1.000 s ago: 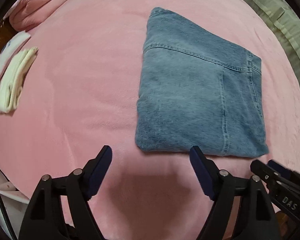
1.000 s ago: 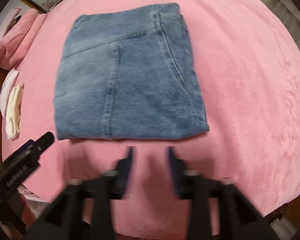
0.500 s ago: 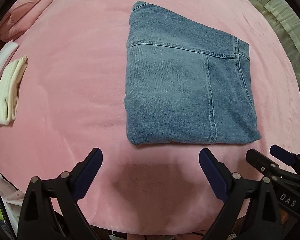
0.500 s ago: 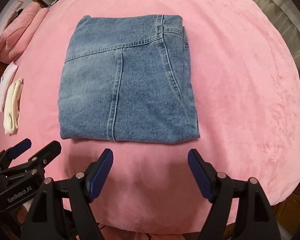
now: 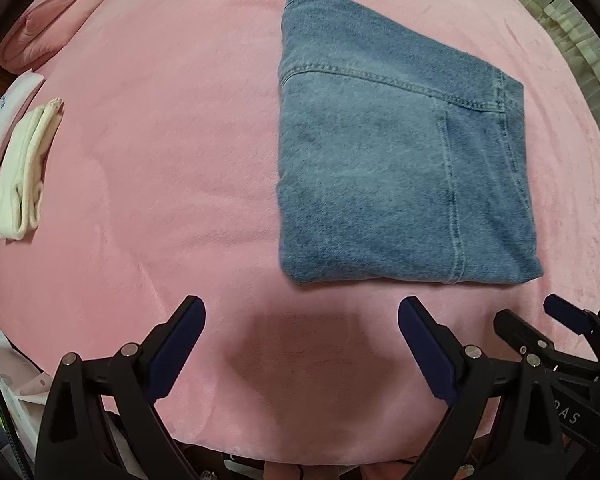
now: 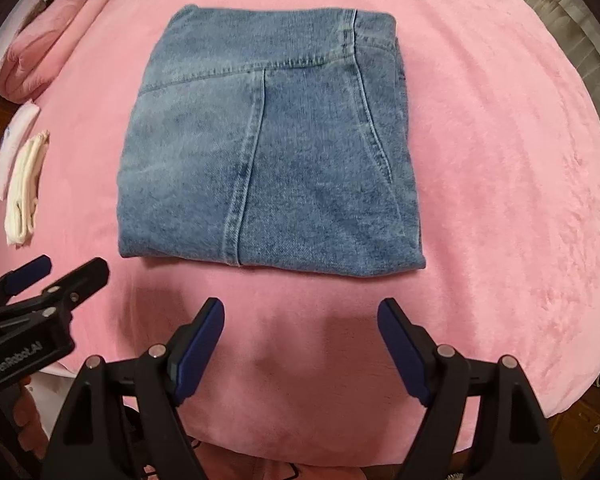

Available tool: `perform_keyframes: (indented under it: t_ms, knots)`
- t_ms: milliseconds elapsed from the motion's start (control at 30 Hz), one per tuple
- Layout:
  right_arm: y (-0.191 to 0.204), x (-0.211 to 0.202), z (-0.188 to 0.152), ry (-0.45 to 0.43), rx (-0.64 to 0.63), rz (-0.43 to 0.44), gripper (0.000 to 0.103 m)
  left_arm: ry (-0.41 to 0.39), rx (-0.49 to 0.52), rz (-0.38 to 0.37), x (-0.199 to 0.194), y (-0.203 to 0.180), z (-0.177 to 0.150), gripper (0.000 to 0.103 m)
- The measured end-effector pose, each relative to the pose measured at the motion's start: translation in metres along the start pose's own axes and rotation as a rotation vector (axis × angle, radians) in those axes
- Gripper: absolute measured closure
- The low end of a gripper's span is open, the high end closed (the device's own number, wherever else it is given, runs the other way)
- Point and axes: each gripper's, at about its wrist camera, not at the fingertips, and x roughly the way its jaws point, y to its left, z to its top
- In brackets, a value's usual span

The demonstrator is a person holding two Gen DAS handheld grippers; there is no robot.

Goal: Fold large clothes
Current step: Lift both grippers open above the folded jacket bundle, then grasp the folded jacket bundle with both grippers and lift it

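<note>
Tongs, left gripper [image 5: 302, 322]: standing wide apart, gripping nothing, hovering over bare pink blanket [image 5: 160, 160]. Right gripper [image 6: 300, 320]: likewise spread and empty-handed, hanging just beside the left. Folded jeans [image 6: 268, 156]: lying flat as a neat blue rectangle on the blanket, just beyond both sets of tips. Folded cream cloth [image 5: 24, 172]: resting at the blanket's left edge.

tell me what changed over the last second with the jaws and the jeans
The right gripper went from jaws fairly close together to spread wide. The left gripper widened its jaws a little. Neither took hold of anything; both are empty above the pink blanket. The folded jeans stayed flat and folded just beyond the jaws, and the white folded cloth kept its place at the left edge.
</note>
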Motion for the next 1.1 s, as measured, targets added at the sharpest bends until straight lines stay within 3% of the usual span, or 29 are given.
perform_keyframes:
  t_ms: [167, 267, 367, 467, 533, 667, 800, 933, 1100]
  knots:
    - [-0.013, 0.005, 0.007, -0.010, 0.013, 0.005, 0.024, 0.025, 0.009, 0.023, 0.009, 0.003, 0.005, 0.007]
    - [-0.030, 0.003, 0.017, -0.063, -0.006, -0.007, 0.024, 0.034, -0.020, 0.005, 0.015, 0.010, 0.015, 0.007]
    - [-0.058, 0.000, 0.030, -0.148, 0.027, -0.008, 0.024, 0.006, -0.078, -0.070, 0.019, 0.021, 0.030, 0.007]
    - [-0.088, 0.006, 0.045, -0.178, 0.099, 0.016, 0.024, 0.003, -0.106, -0.166, 0.032, 0.030, 0.052, 0.007]
    - [-0.106, 0.014, 0.053, -0.191, 0.164, 0.088, 0.024, 0.002, -0.107, -0.200, 0.040, 0.034, 0.066, 0.007]
    - [-0.132, 0.040, 0.071, -0.153, 0.288, 0.319, 0.024, 0.012, -0.128, -0.217, 0.057, 0.042, 0.087, 0.007]
    - [-0.129, 0.063, 0.087, -0.111, 0.251, 0.429, 0.023, 0.020, -0.101, -0.219, 0.068, 0.040, 0.108, 0.007]
    - [-0.123, 0.078, 0.104, -0.108, 0.200, 0.599, 0.022, 0.027, -0.053, -0.208, 0.079, 0.031, 0.125, 0.007]
    - [-0.115, 0.090, 0.123, -0.072, 0.154, 0.638, 0.022, 0.038, -0.035, -0.215, 0.091, 0.022, 0.134, 0.007]
